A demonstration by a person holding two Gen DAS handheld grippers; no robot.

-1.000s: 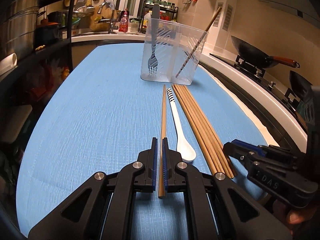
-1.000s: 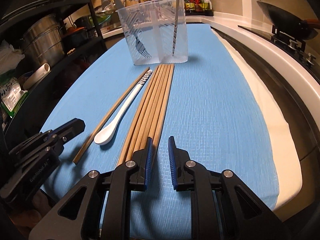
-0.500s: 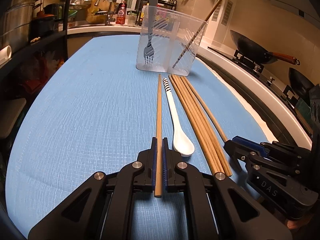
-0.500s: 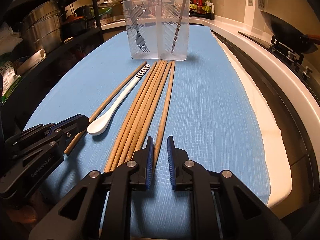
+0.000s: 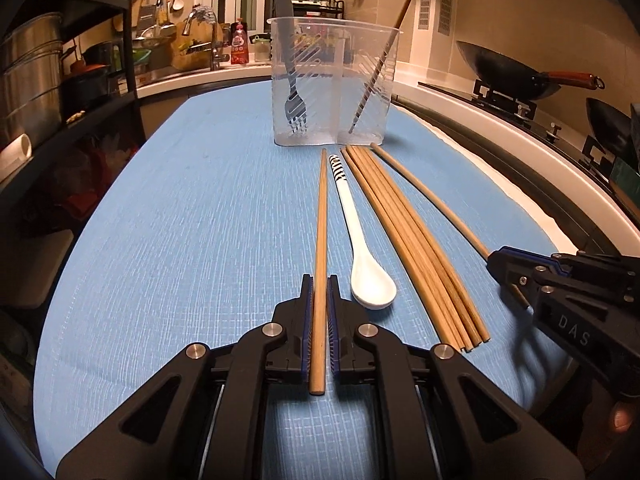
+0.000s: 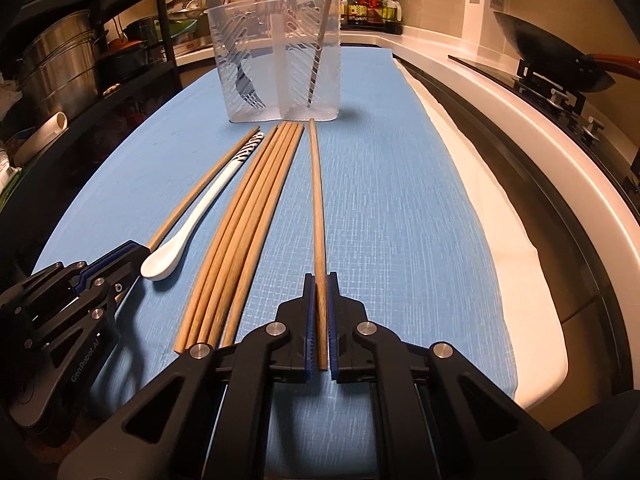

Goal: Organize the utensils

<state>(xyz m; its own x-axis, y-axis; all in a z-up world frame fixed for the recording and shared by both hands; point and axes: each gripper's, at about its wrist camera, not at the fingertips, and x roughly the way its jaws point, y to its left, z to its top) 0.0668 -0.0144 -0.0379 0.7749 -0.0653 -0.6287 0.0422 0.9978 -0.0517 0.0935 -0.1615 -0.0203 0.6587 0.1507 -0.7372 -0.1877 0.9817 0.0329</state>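
My left gripper (image 5: 319, 286) is shut on a wooden chopstick (image 5: 321, 216) that points toward a clear two-compartment holder (image 5: 334, 84). The holder has a grey fork (image 5: 294, 108) in its left part and one chopstick (image 5: 380, 68) in its right part. My right gripper (image 6: 319, 286) is shut on another chopstick (image 6: 318, 200), set apart from a bundle of several chopsticks (image 6: 248, 224). A white spoon (image 5: 362, 248) lies between the left chopstick and the bundle (image 5: 416, 248). The right gripper also shows in the left wrist view (image 5: 504, 268).
A blue mat (image 5: 192, 220) covers the counter. A stove with a black wok (image 5: 508, 72) runs along the right edge. A dark shelf with metal pots (image 5: 28, 76) stands at the left. A sink and bottles are behind the holder.
My right gripper closed on the rightmost chopstick and drew it sideways out of the bundle. My left gripper stayed shut on its chopstick, whose tip shows higher in the view now.
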